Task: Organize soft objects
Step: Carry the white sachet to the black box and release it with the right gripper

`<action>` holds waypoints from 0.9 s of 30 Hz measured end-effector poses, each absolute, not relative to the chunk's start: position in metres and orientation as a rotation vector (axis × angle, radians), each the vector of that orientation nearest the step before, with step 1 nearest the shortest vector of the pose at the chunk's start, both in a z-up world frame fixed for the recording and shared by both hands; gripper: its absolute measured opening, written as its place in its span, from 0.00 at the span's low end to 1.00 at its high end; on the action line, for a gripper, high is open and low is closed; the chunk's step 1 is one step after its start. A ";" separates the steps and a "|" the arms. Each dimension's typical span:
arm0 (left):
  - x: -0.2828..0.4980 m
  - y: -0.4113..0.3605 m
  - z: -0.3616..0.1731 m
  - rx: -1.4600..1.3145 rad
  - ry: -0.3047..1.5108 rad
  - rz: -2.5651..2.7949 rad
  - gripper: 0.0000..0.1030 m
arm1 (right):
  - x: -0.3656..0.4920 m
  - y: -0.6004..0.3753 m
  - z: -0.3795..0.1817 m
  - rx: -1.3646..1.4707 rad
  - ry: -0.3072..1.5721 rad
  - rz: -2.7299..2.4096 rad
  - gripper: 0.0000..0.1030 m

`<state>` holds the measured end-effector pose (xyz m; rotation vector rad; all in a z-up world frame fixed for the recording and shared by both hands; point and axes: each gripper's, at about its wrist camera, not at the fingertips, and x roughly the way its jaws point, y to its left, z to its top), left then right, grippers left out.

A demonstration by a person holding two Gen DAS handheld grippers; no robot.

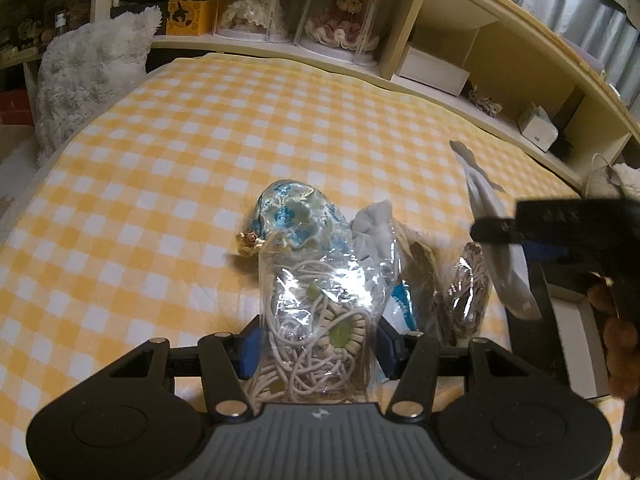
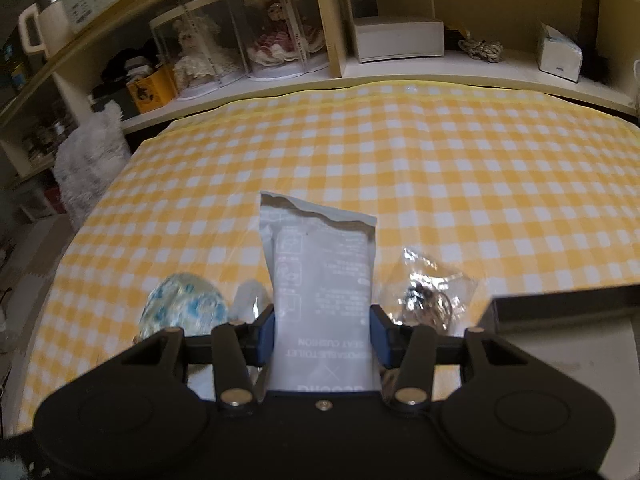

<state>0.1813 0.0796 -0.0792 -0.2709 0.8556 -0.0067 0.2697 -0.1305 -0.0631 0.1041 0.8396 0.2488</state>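
On the checked bed (image 1: 200, 140), the blue floral pouch (image 1: 294, 216) lies leftmost in the small heap of soft things, not yet picked. Just right of it, the left gripper (image 1: 316, 346) has its fingers (image 1: 247, 348) clamped on a clear bag of white cord (image 1: 320, 312), held by its lower end so the bag stands up clear of the pile. Further right, a crinkled clear packet (image 1: 466, 292) rests on the bed. The right gripper (image 2: 322, 336) grips a grey sachet (image 2: 320, 276) by its base, upright. Both seem lifted for sorting, perhaps into the box (image 2: 568, 320) at right.
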 end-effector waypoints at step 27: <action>0.148 0.008 -0.016 -0.218 0.741 -0.185 0.54 | 0.157 -0.276 -0.018 0.055 0.727 0.147 0.47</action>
